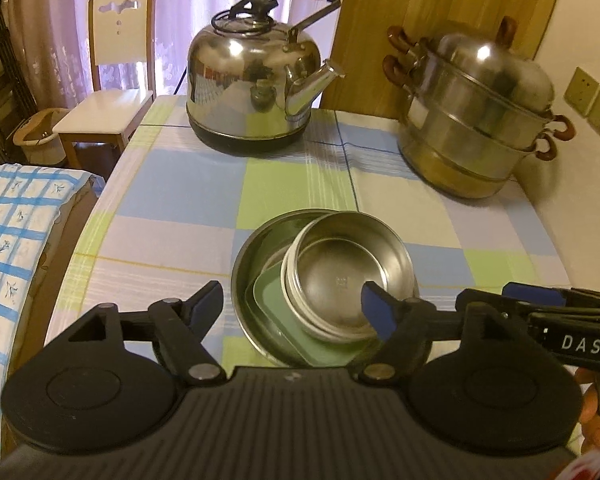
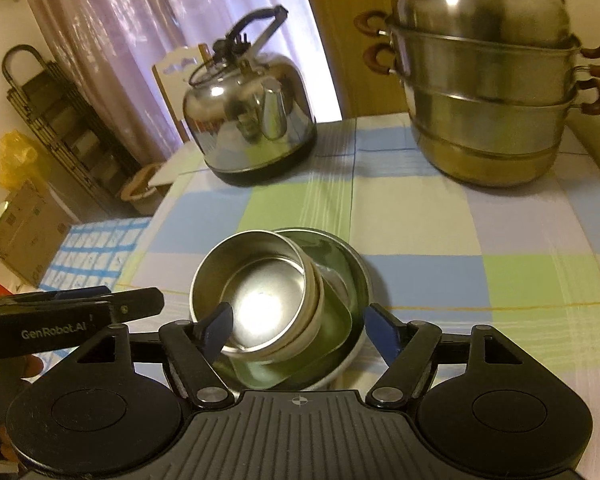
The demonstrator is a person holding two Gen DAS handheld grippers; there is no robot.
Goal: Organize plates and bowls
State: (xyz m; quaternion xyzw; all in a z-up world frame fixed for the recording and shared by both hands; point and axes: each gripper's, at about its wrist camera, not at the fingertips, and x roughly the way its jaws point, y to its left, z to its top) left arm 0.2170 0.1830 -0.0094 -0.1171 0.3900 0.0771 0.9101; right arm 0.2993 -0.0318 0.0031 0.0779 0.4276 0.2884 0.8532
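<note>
1. Large steel plate (image 1: 244,256) (image 2: 352,264): you see a round, shallow, mirror-bright dish resting flat on the checked tablecloth (image 1: 172,200) (image 2: 440,240), forming the base of the stack.
2. Green tray (image 1: 300,340) (image 2: 328,340): a pale green dish with rounded corners lies inside the steel plate; you see its corners exposed toward 6 and 8 o'clock in the left wrist view.
3. Small steel bowl (image 1: 348,276) (image 2: 260,292): a round, brushed-metal bowl, empty and mouth-up, sits on the green tray. It is tilted, offset toward 2 o'clock of the plate in the left wrist view.
</note>
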